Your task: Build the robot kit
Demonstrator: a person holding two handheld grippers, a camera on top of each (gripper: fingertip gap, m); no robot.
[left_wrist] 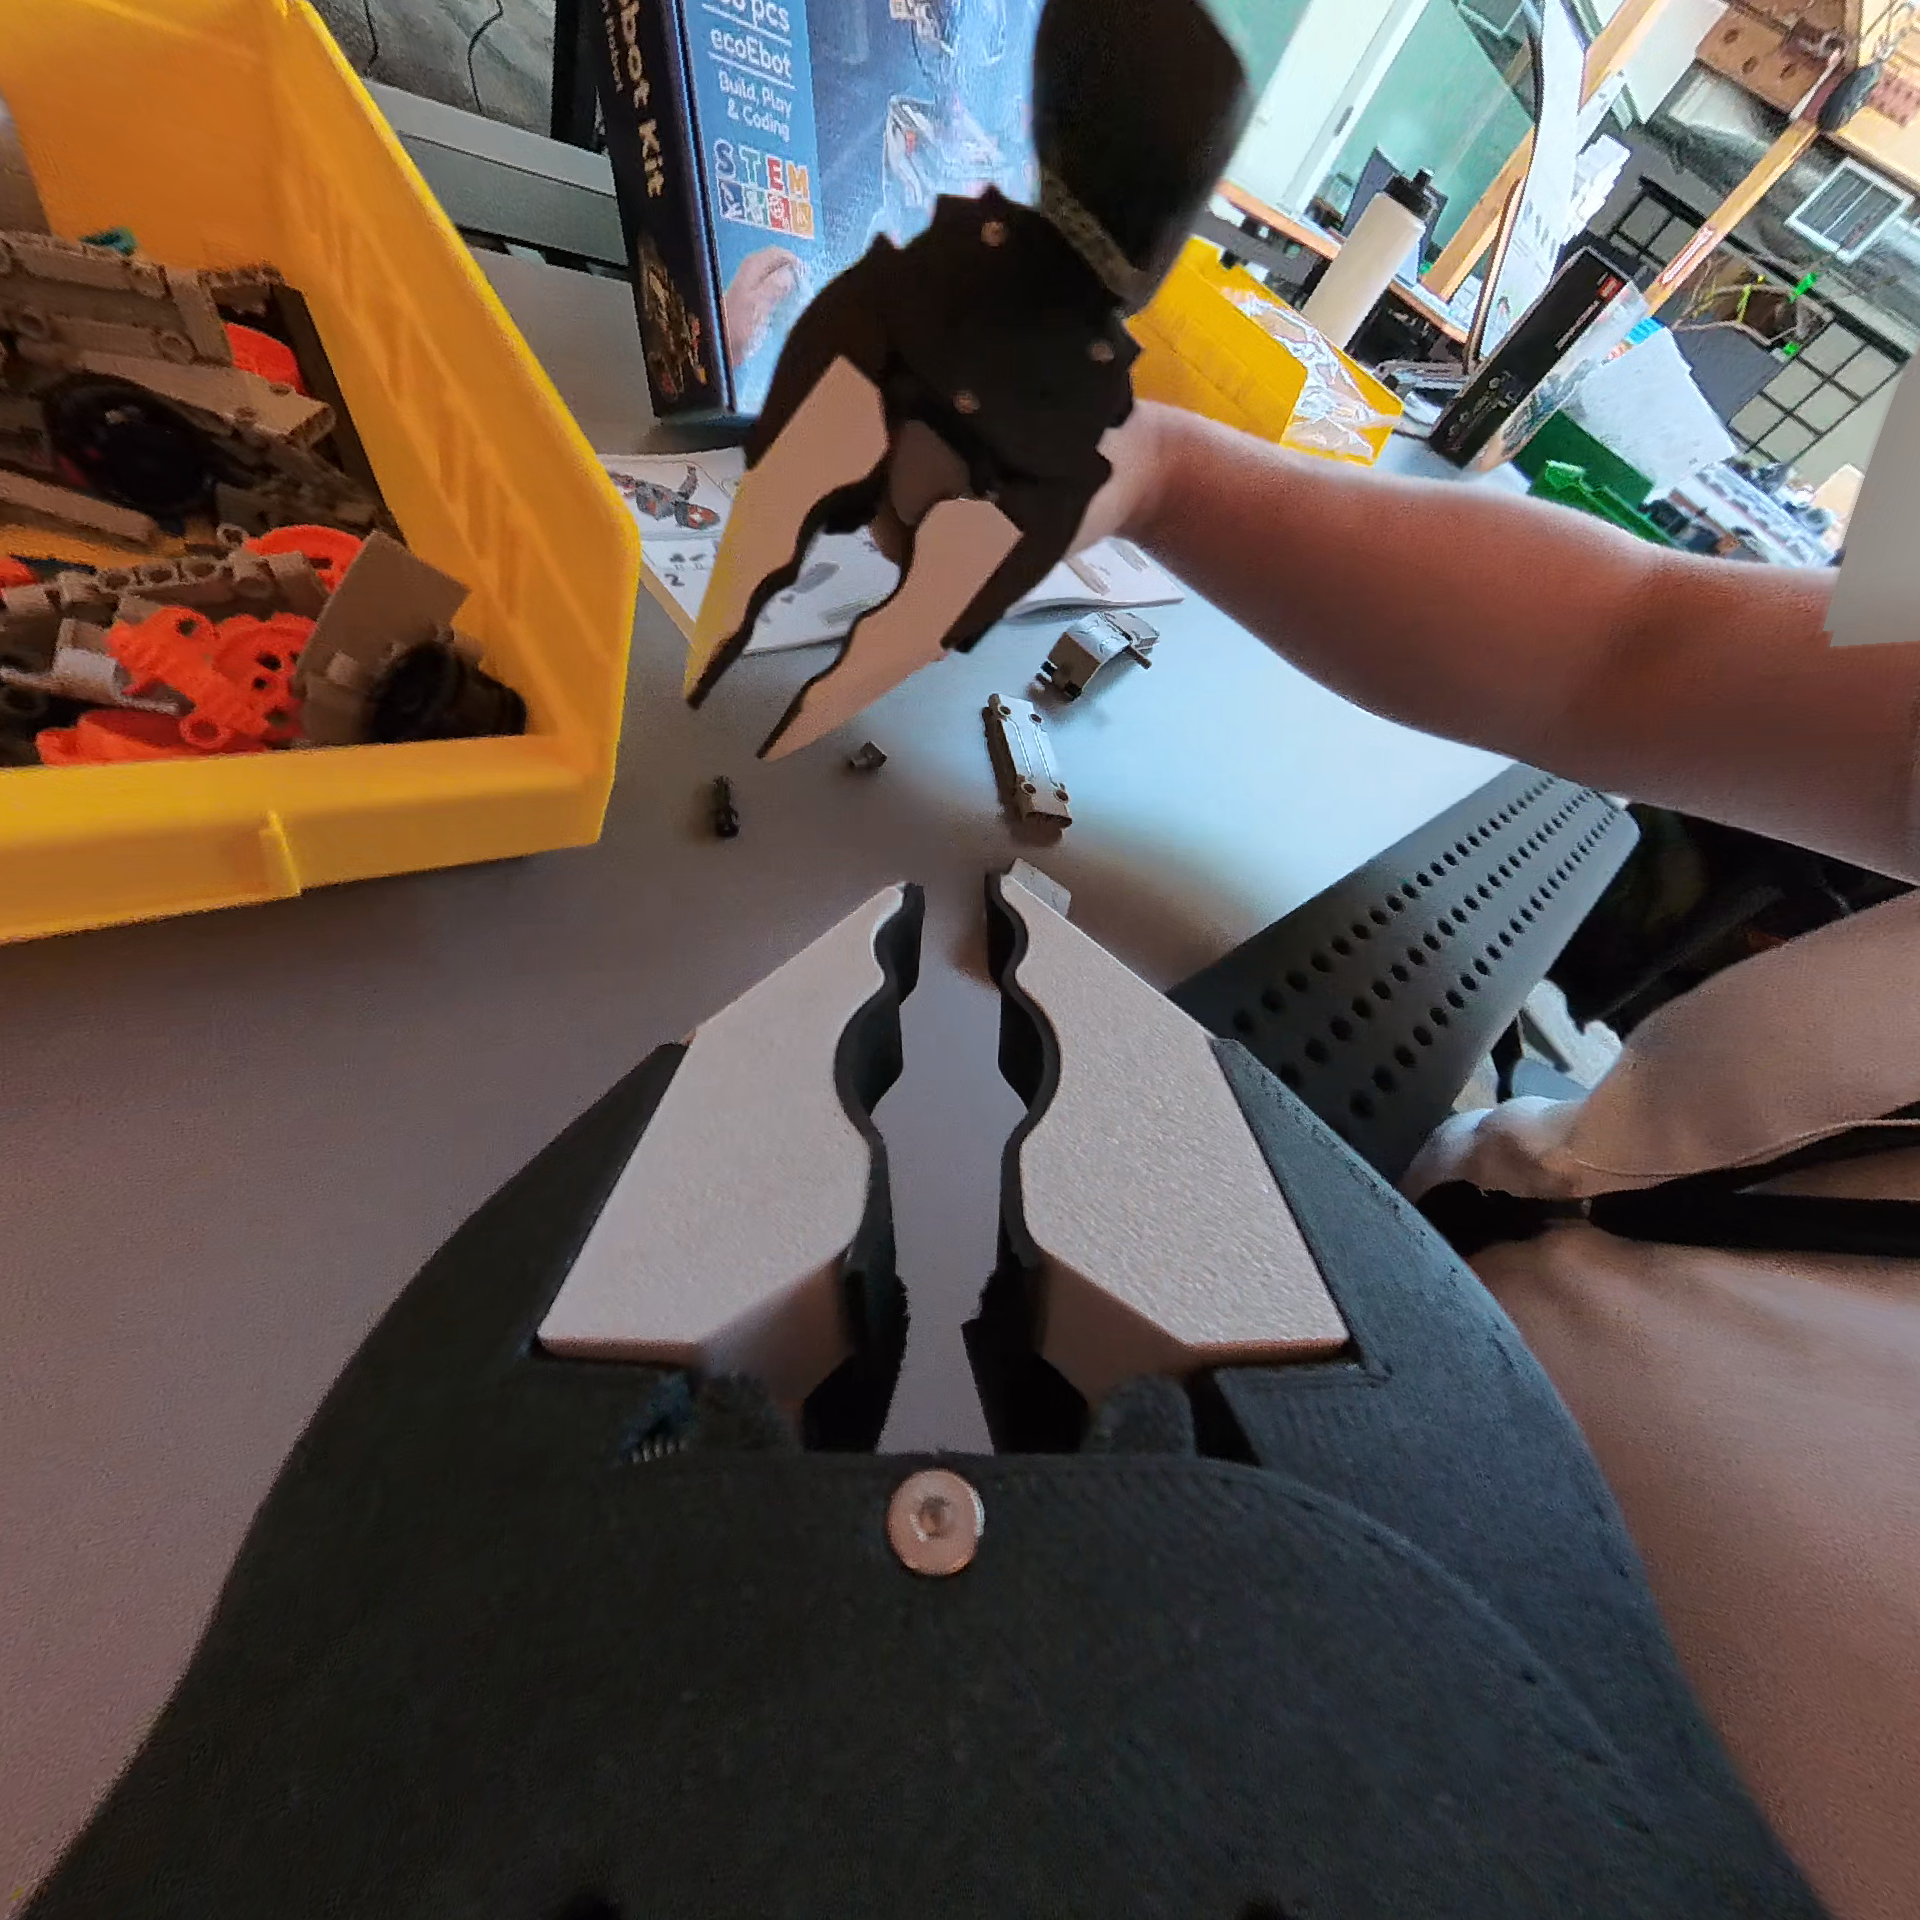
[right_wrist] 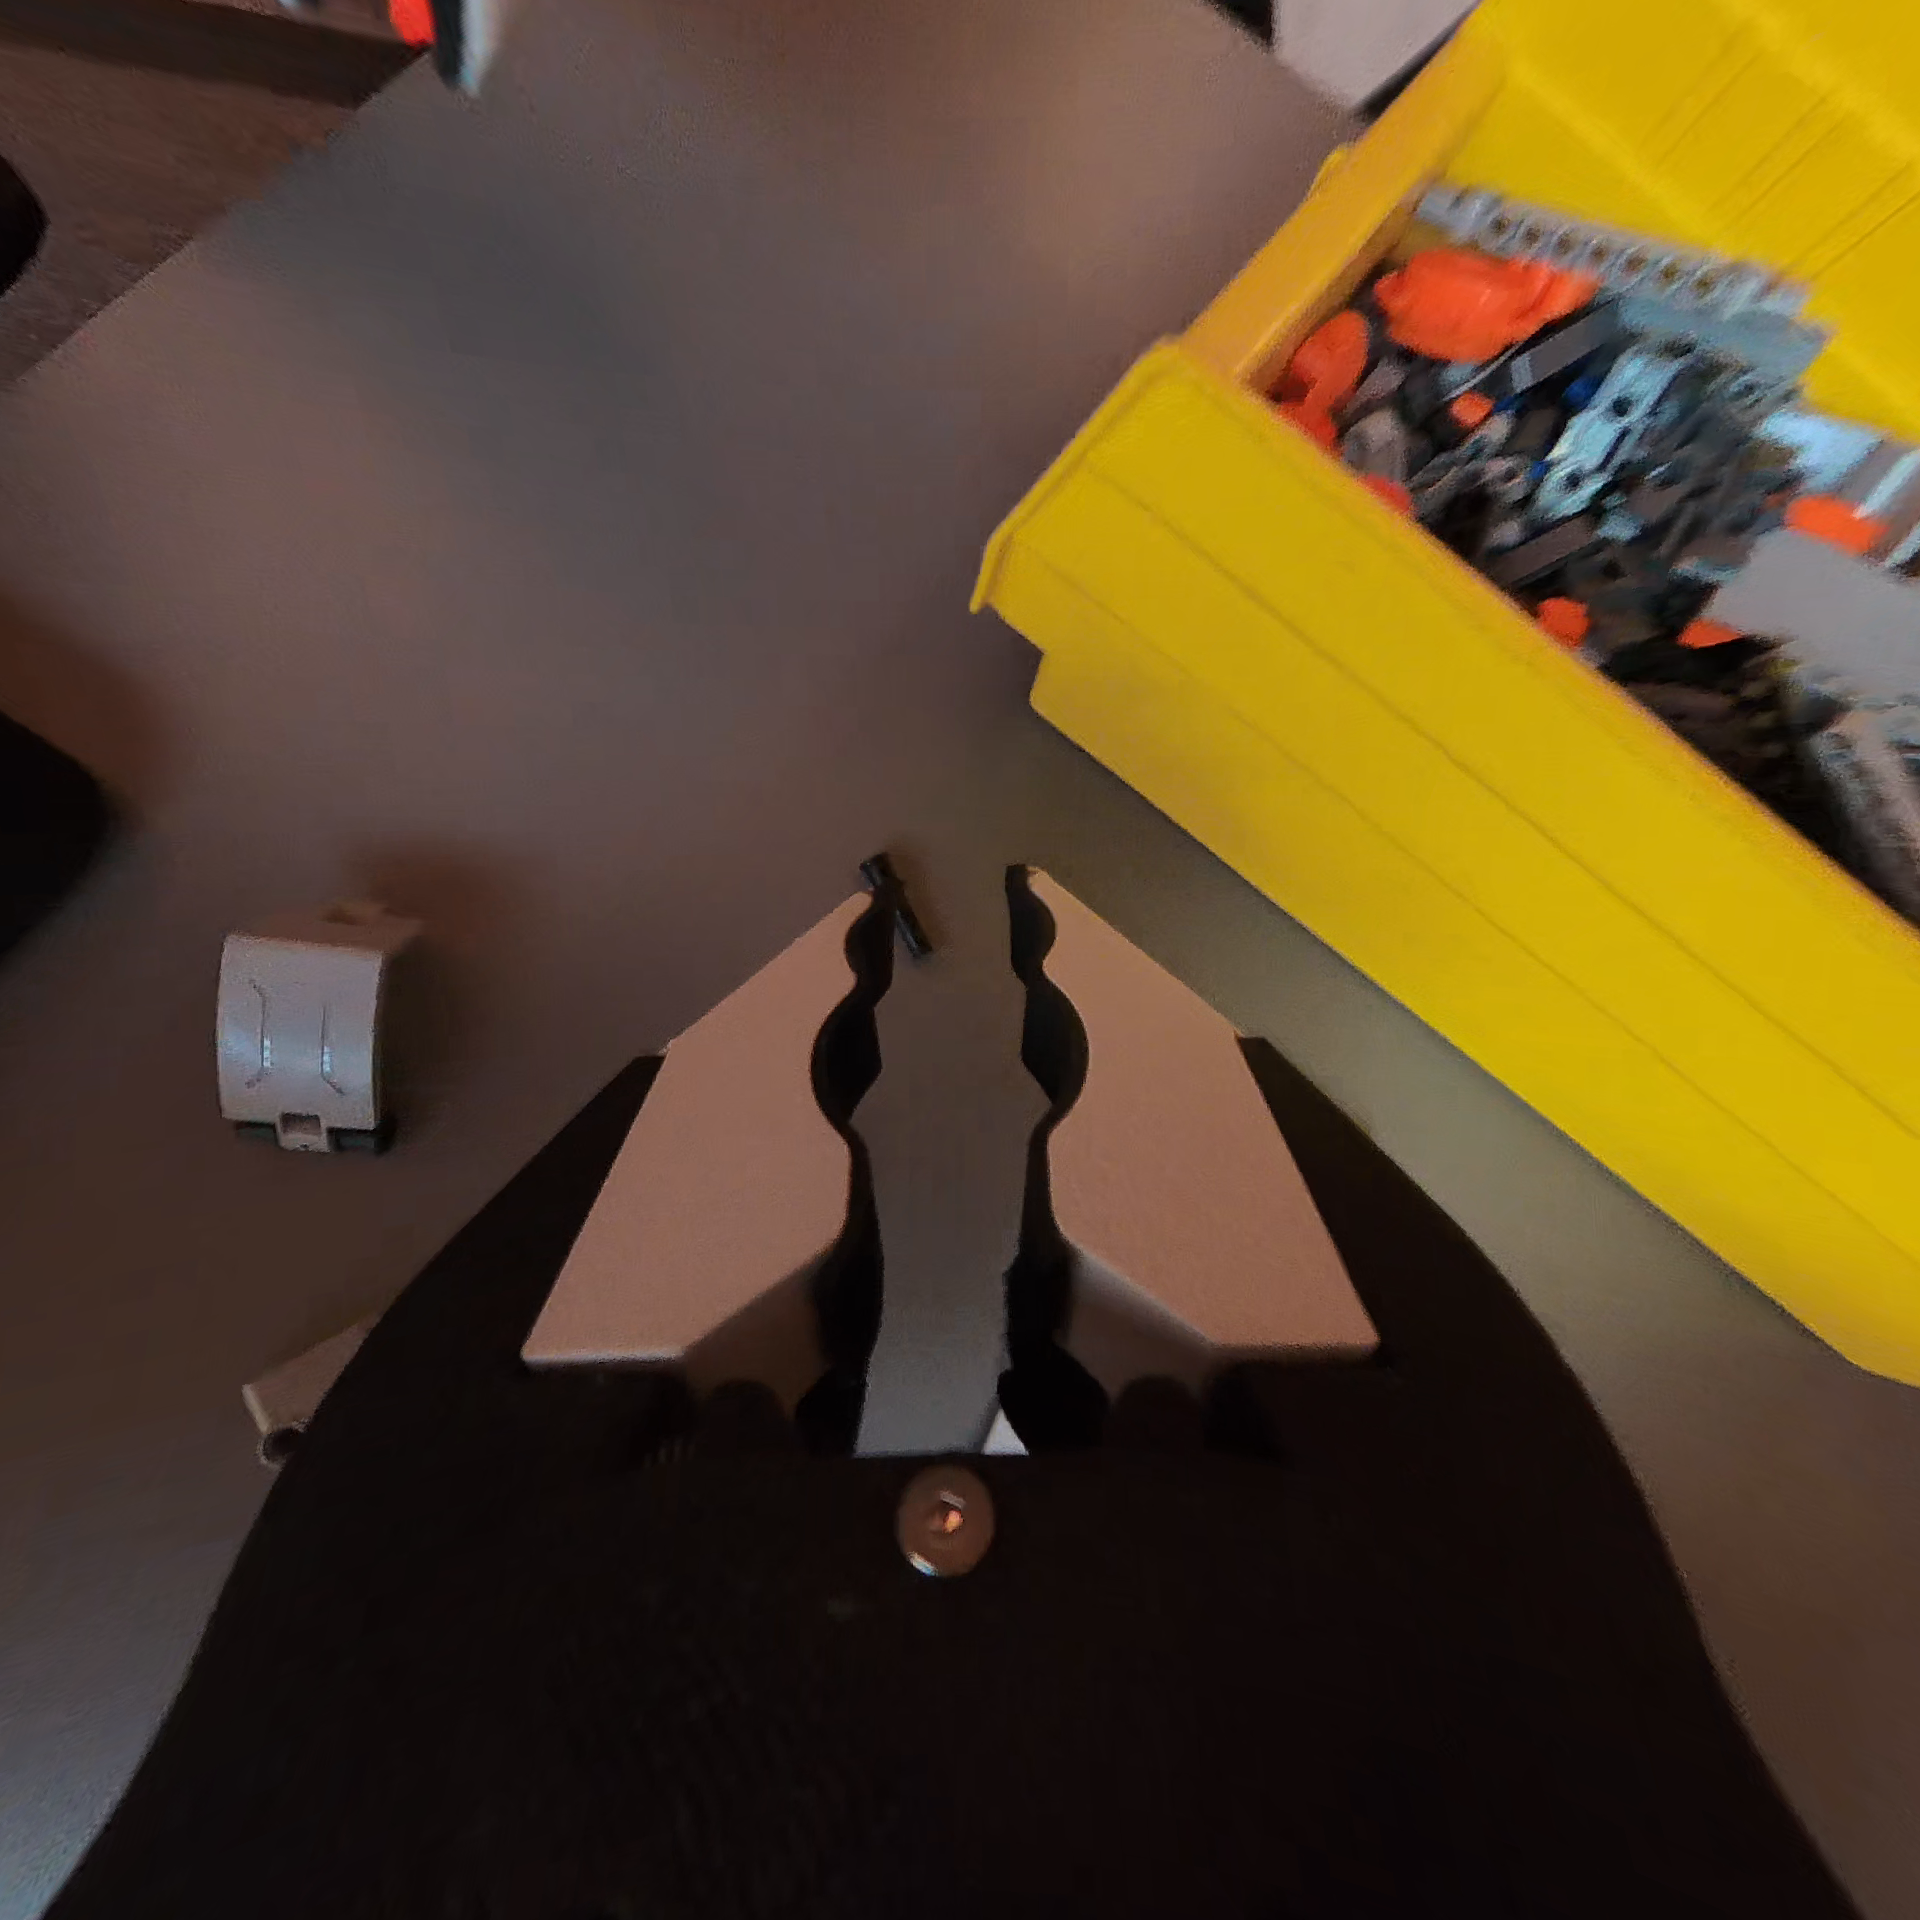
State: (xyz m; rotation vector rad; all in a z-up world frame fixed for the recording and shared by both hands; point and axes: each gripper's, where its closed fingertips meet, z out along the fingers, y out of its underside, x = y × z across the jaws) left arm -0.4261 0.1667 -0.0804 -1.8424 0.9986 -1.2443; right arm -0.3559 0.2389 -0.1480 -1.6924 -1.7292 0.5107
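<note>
My left gripper is open and empty, low over the grey table; a small grey piece peeks out past its right fingertip. My right gripper hangs tilted over the table, jaws open and empty. In the right wrist view this gripper has a small black pin lying on the table just at its left fingertip; the pin also shows in the left wrist view. A long grey piece, a tiny grey piece and another grey part lie close by.
A yellow bin of grey and orange parts stands at the left; it is at the right in the right wrist view. A grey block lies left of the right gripper. Kit boxes, an instruction booklet, a second yellow bin and a black perforated chair surround the spot. One gripper's finger ends stand about 12 cm off the other's. The grey block is about 10 cm from my right fingertips.
</note>
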